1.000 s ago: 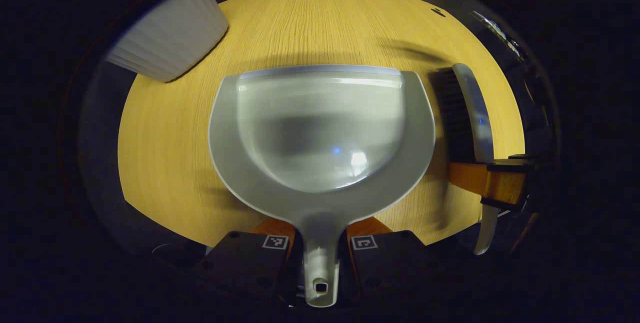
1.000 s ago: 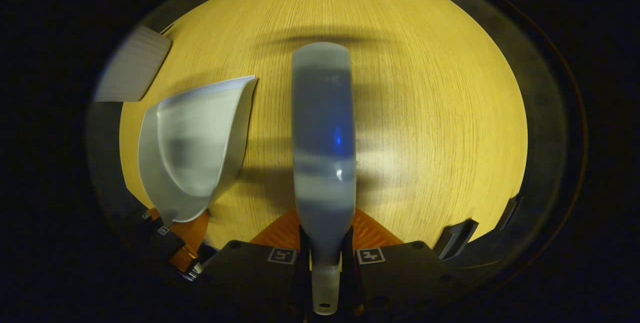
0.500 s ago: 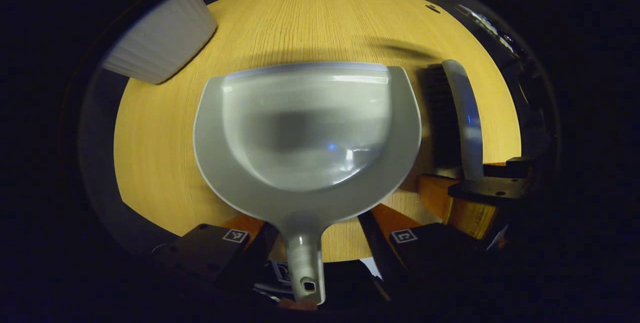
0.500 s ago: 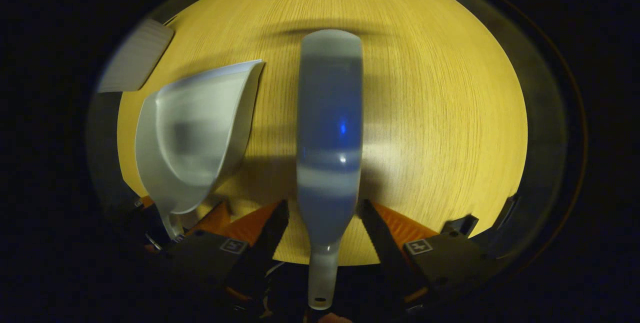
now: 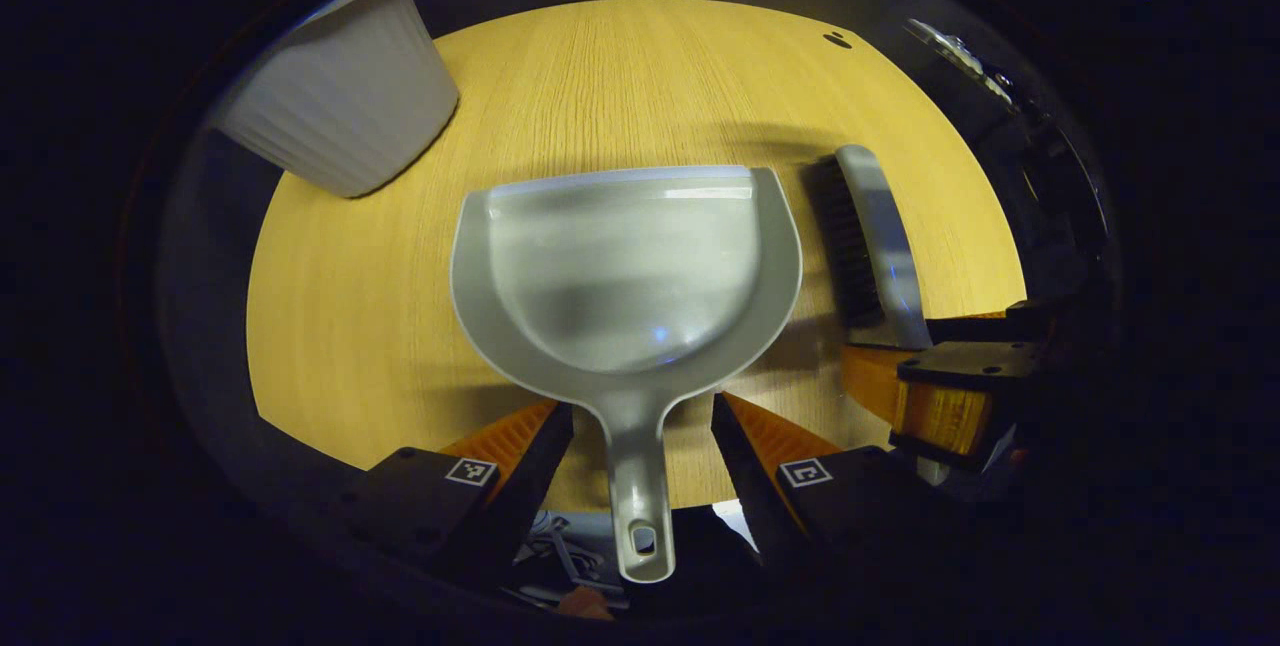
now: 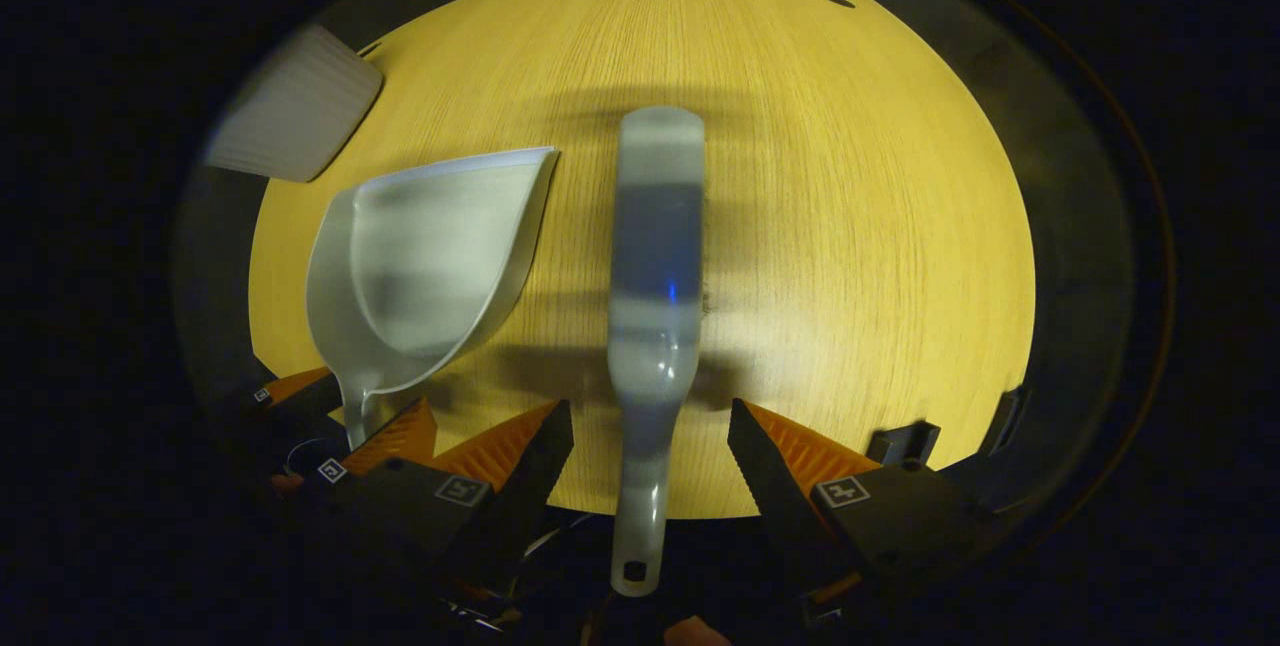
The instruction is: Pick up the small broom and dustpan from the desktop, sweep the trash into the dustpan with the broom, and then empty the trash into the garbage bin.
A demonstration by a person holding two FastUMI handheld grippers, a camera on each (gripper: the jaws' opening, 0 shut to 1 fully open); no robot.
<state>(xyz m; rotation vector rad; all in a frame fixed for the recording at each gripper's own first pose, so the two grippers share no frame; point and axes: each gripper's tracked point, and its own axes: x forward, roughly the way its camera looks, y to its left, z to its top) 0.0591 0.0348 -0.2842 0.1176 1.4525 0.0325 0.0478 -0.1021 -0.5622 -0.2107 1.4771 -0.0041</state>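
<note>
In the left gripper view, a white ribbed bin was seen at the far left, at the edge of the wooden table. In the middle, the grey dustpan was laid flat on the table with its mouth turned away from the camera. Its handle reached back between the two fingers of the left gripper. The fingers were spread wide, one on each side of the handle. A gap was seen on both sides, so nothing was held. To the right, the small broom was laid just beside the dustpan, with its dark bristles turned toward the pan. At the far right, the right gripper was seen near the broom's handle end.

In the right gripper view, the bin was seen at the top left. The dustpan was laid to the left of the middle, and orange parts of the left gripper were seen by its handle. The broom was laid in the middle, back up, with its handle between the fingers of the right gripper. Those fingers were spread wide too, and the broom was not touched by them.
</note>
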